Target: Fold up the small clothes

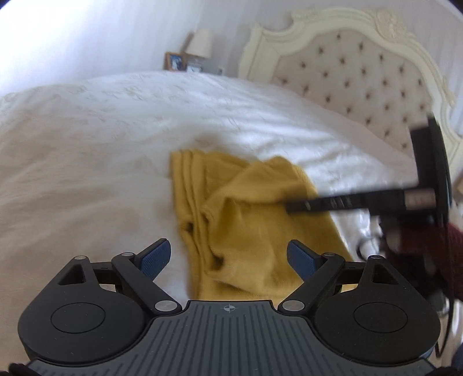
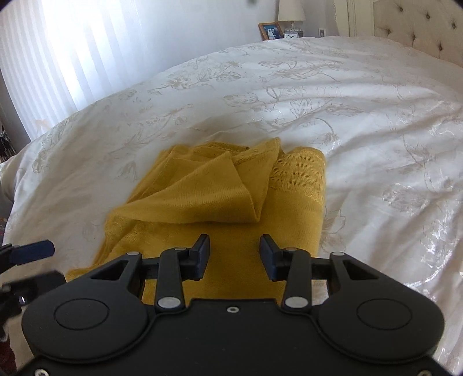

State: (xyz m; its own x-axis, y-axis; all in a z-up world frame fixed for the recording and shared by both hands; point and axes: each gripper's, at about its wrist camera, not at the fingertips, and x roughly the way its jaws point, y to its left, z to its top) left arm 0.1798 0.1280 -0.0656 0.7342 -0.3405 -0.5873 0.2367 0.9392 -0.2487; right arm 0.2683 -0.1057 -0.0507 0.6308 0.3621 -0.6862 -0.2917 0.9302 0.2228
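Note:
A mustard-yellow knit garment (image 1: 246, 208) lies partly folded and rumpled on the bed, with a loose flap turned over its middle (image 2: 202, 196) and a lacy edge at its far right. My left gripper (image 1: 228, 256) is open wide above the garment's near left part, with nothing between its blue pads. My right gripper (image 2: 235, 251) is open about halfway over the garment's near edge and holds nothing. In the left wrist view, blurred, one of the right gripper's black fingers (image 1: 318, 204) reaches in over the cloth from the right. One blue left finger (image 2: 31, 251) shows at the left edge.
The white floral bedspread (image 2: 347, 101) spreads around the garment. A tufted cream headboard (image 1: 361, 75) stands at the back right. A lamp (image 2: 290, 13), a photo frame (image 2: 270, 30) and a small clock sit behind the bed. A dark red sleeve (image 1: 428, 240) is at the right.

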